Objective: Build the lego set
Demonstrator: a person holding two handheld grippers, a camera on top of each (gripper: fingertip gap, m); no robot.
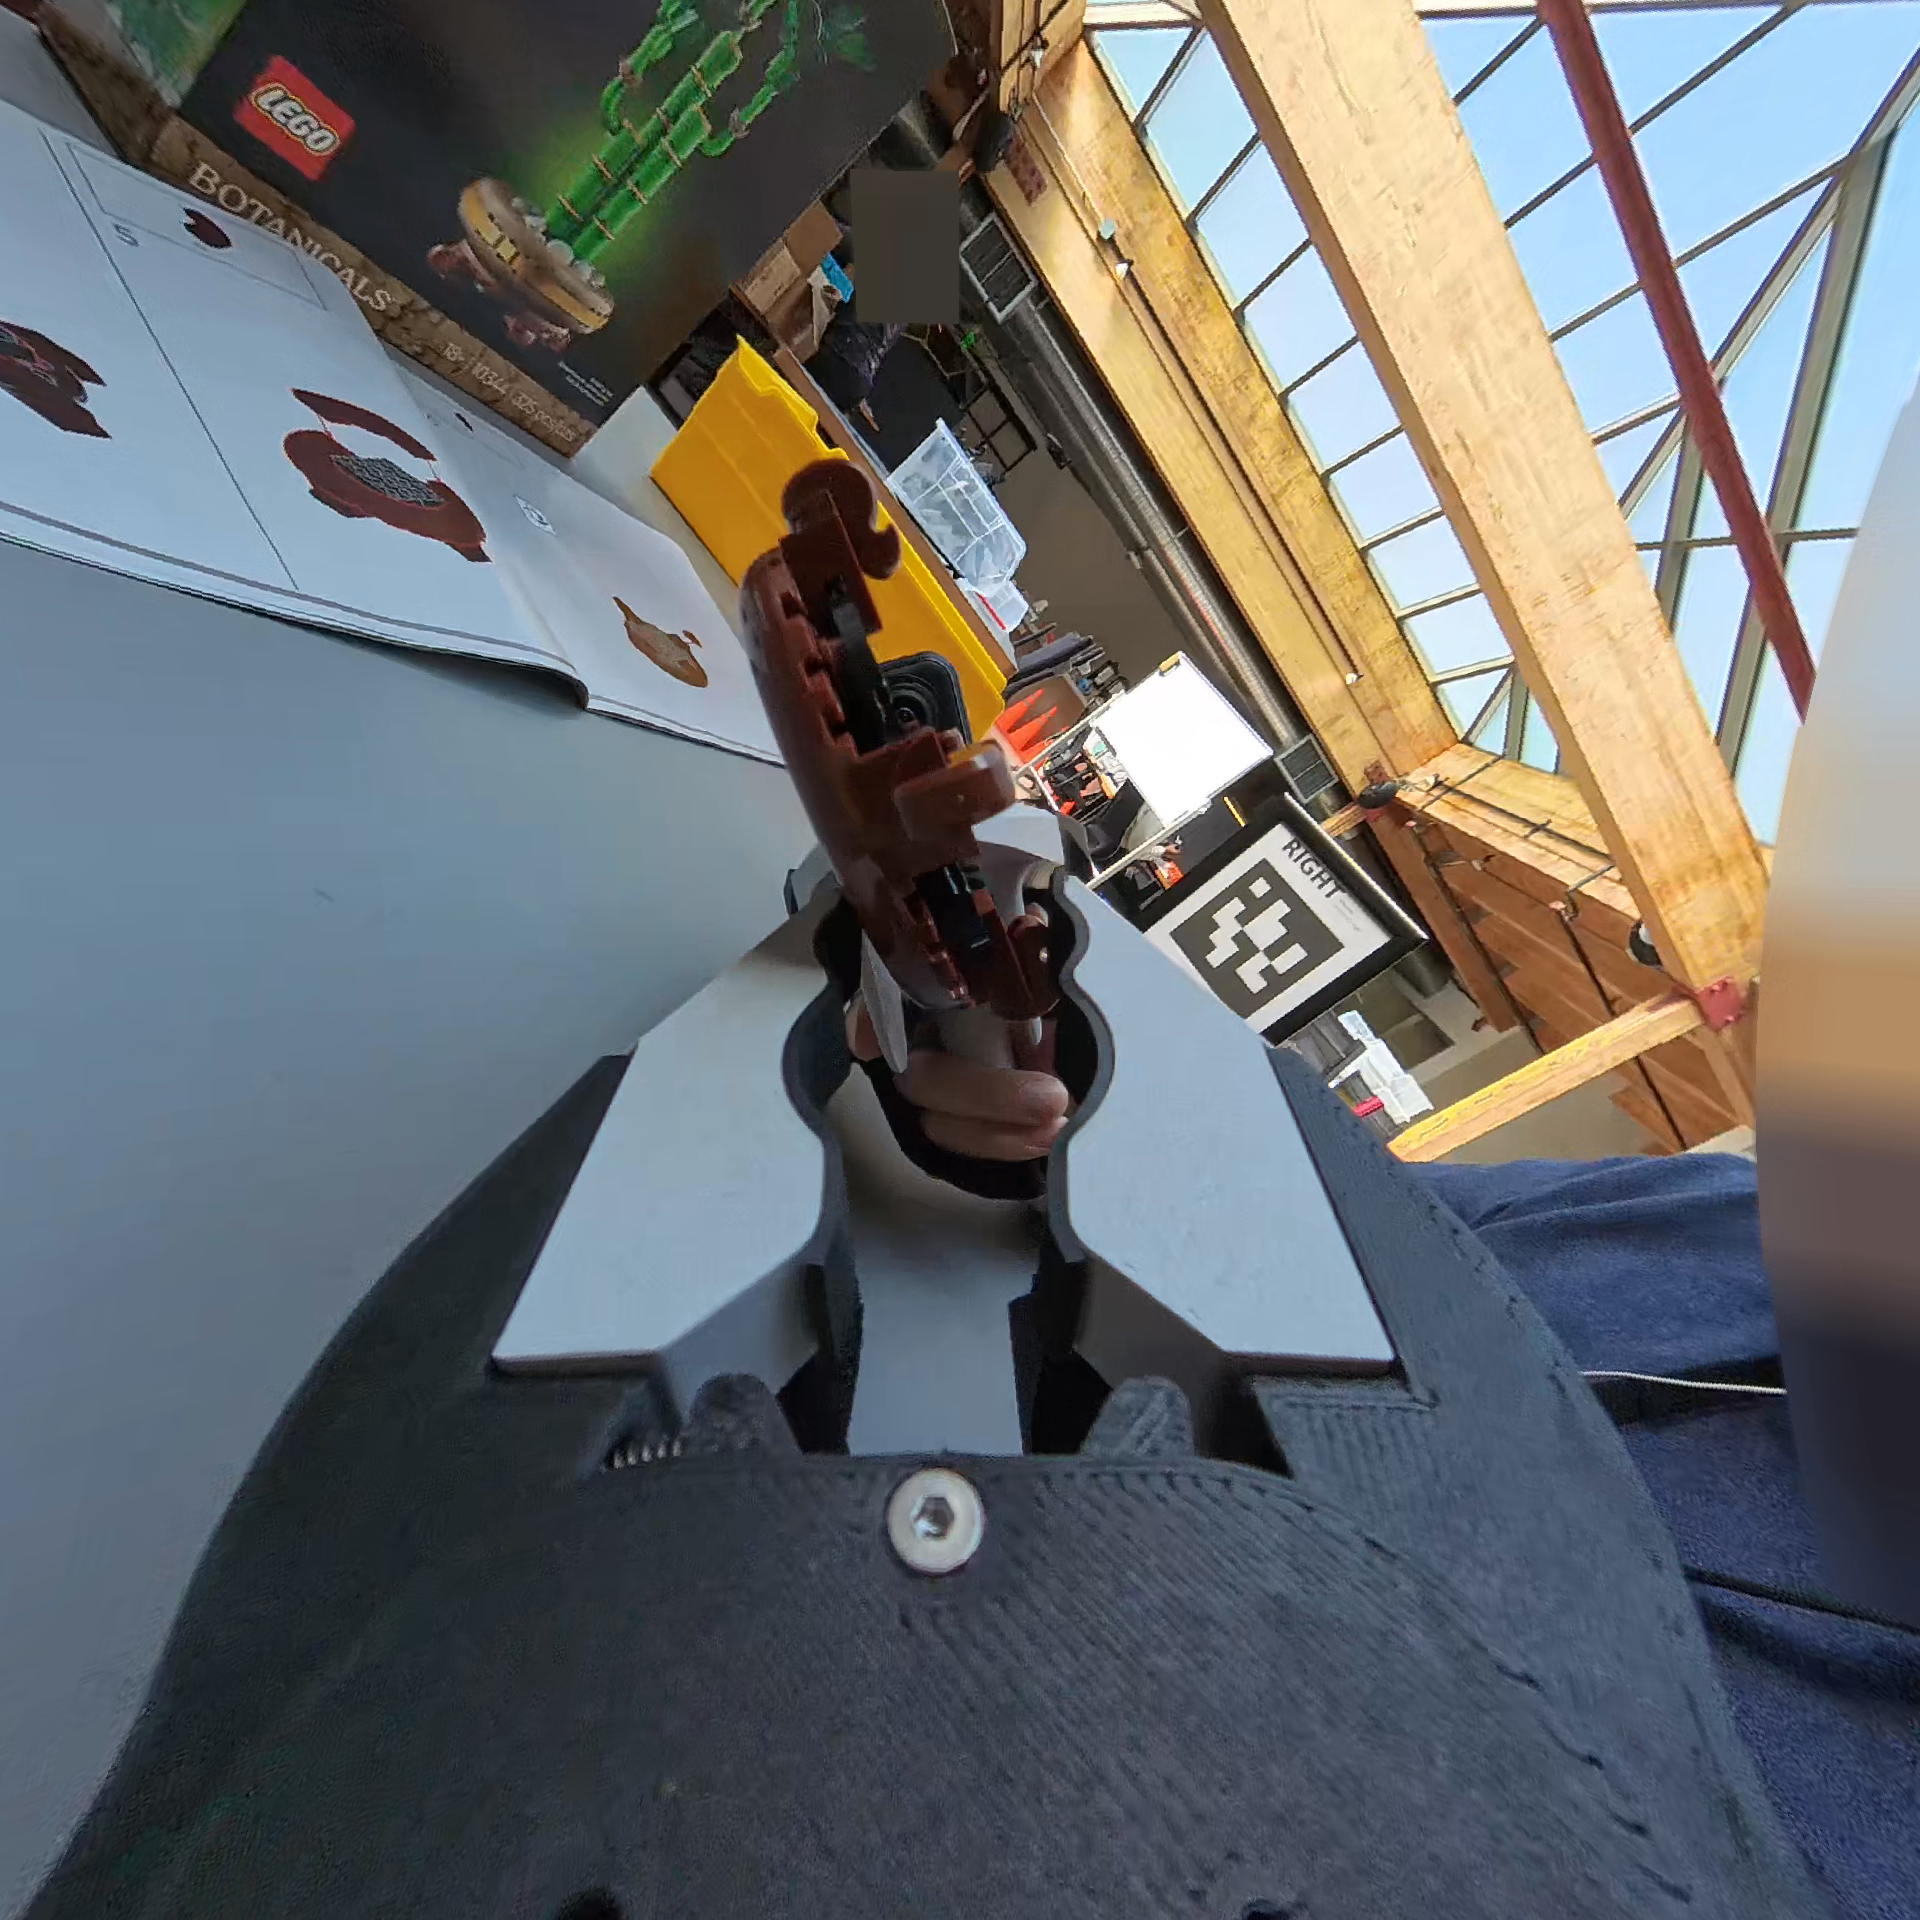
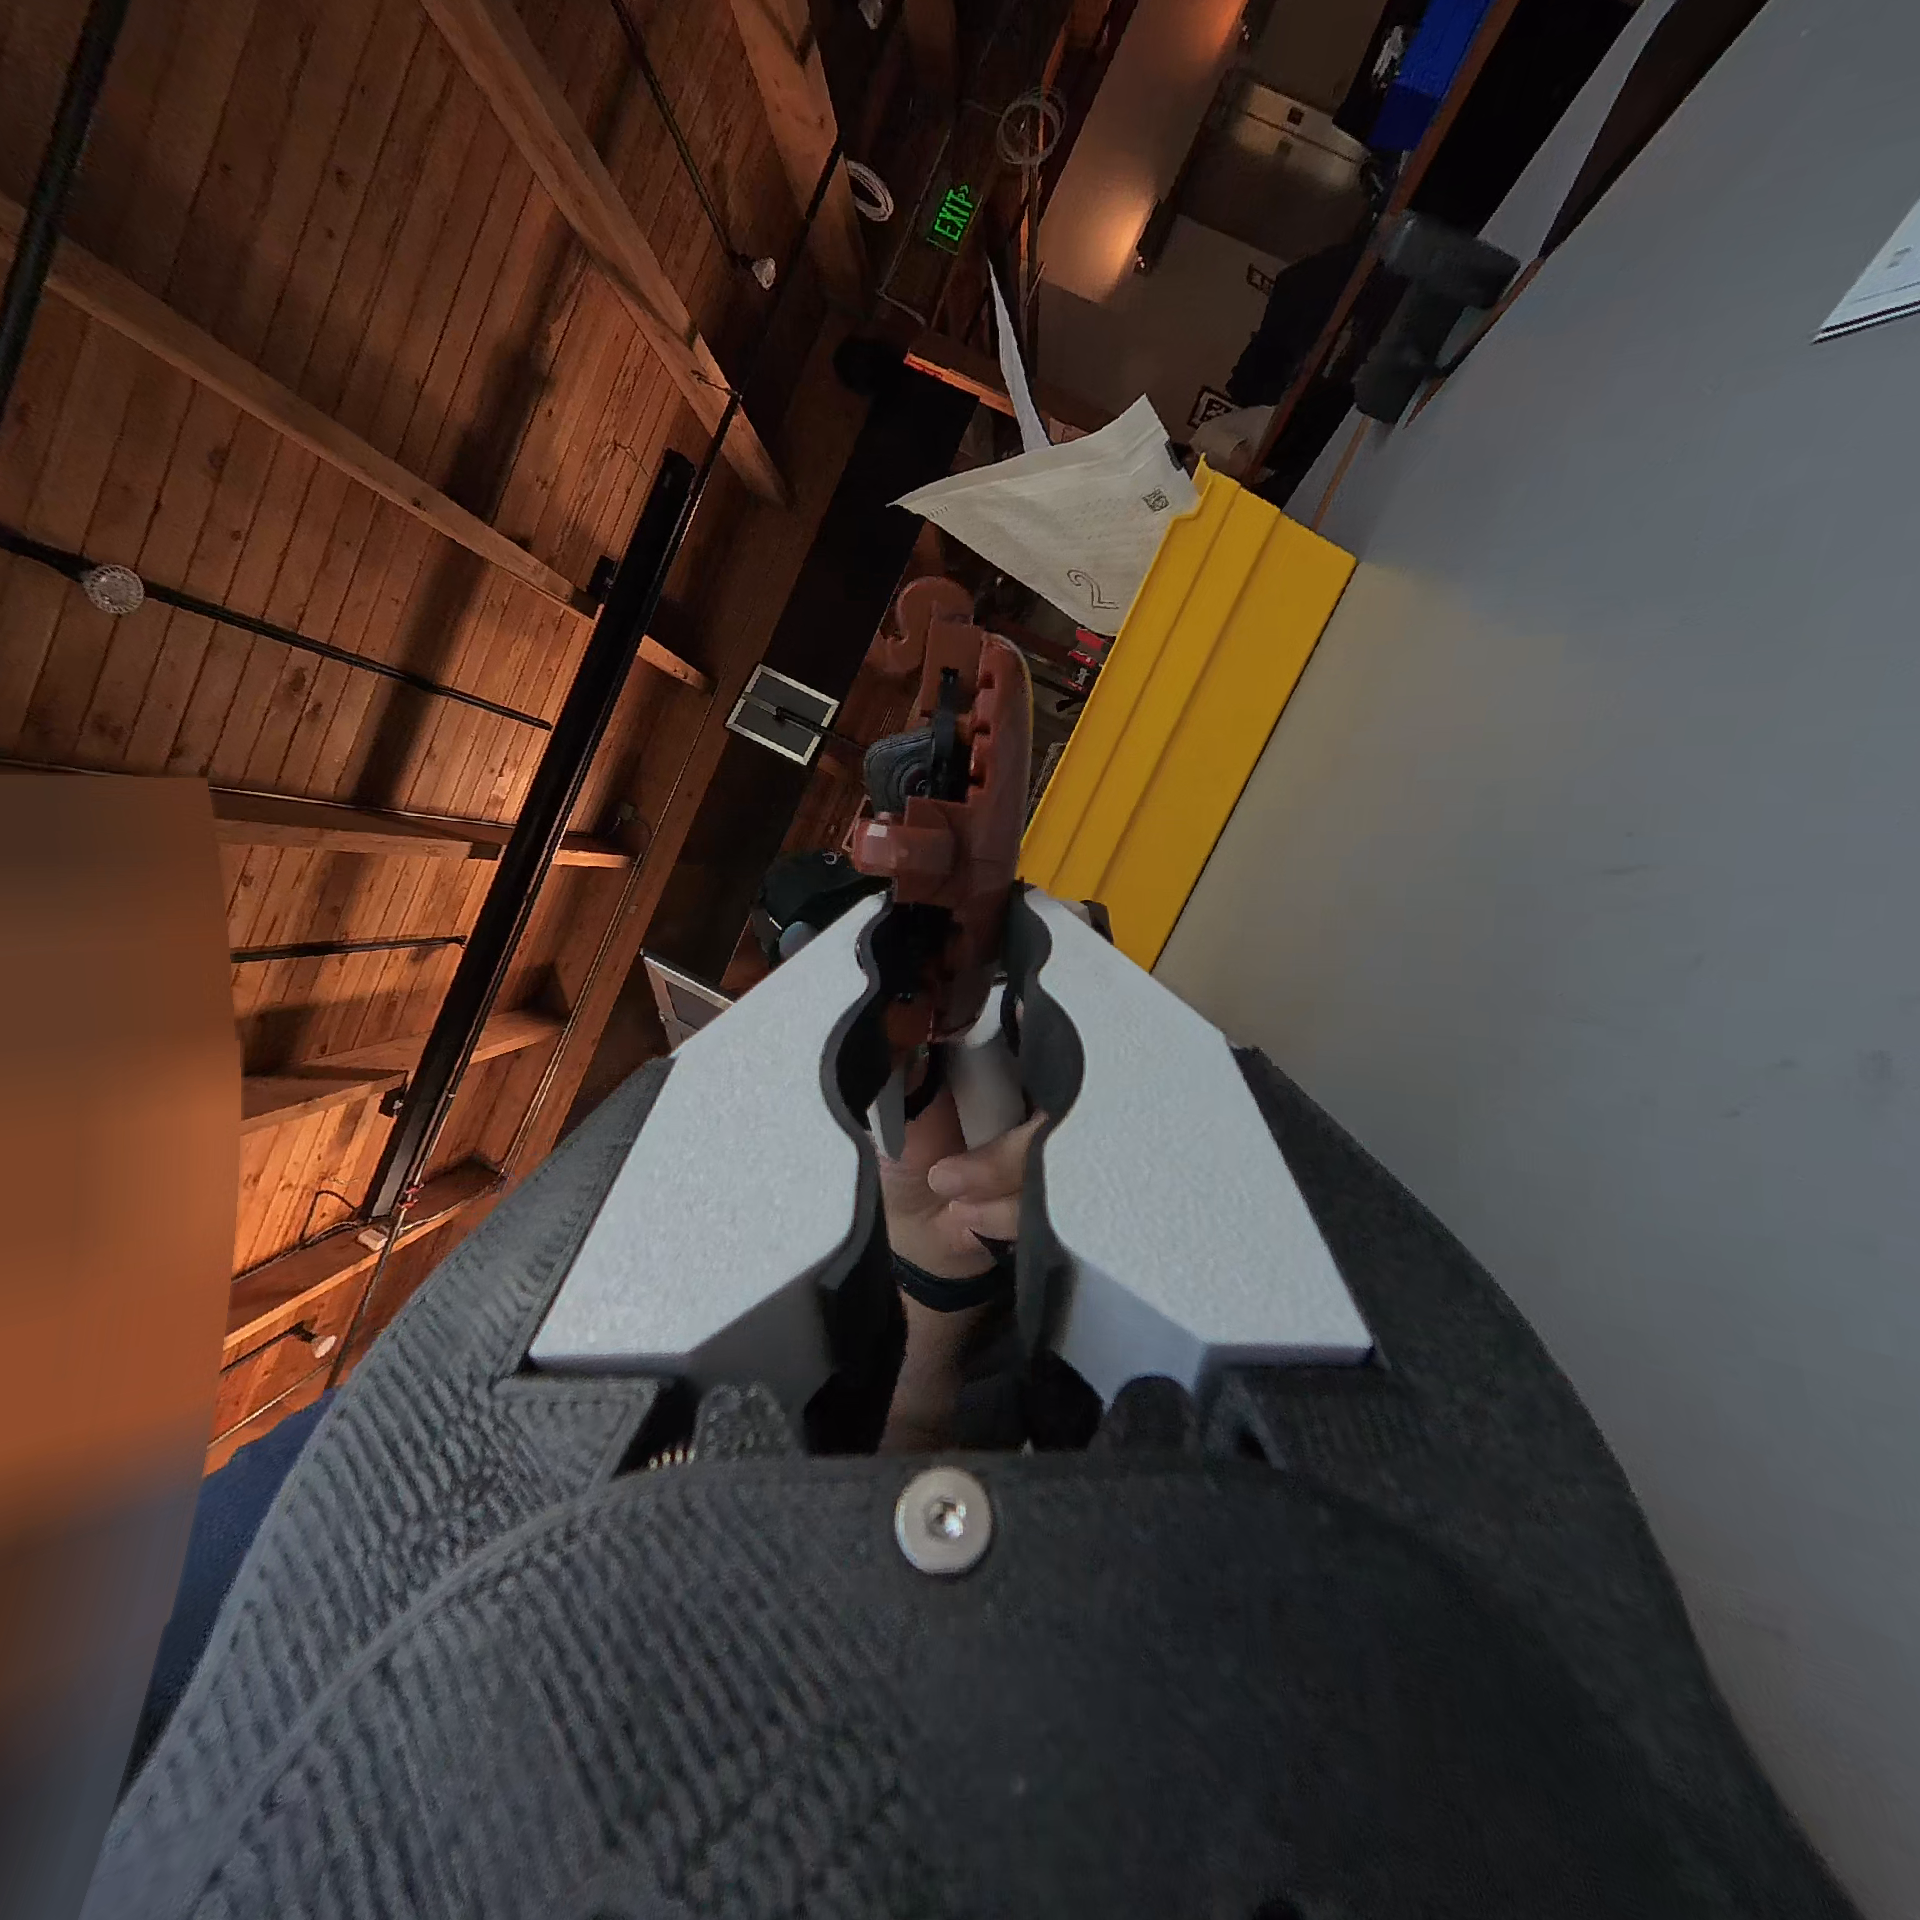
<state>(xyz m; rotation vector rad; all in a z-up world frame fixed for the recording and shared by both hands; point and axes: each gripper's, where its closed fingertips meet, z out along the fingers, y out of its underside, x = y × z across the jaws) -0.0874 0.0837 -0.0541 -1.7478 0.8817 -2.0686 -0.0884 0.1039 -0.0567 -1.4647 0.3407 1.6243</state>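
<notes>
- Lego piece, a reddish-brown plate with black parts, is held up off the grey table, standing on edge.
- Left gripper pinches its lower end between both fingers.
- Right gripper is clamped on the same piece from the opposite side.
- A hand shows between the left fingers.
- An open instruction booklet lies on the table, beside the set's box.
- A yellow bin stands behind the piece.
</notes>
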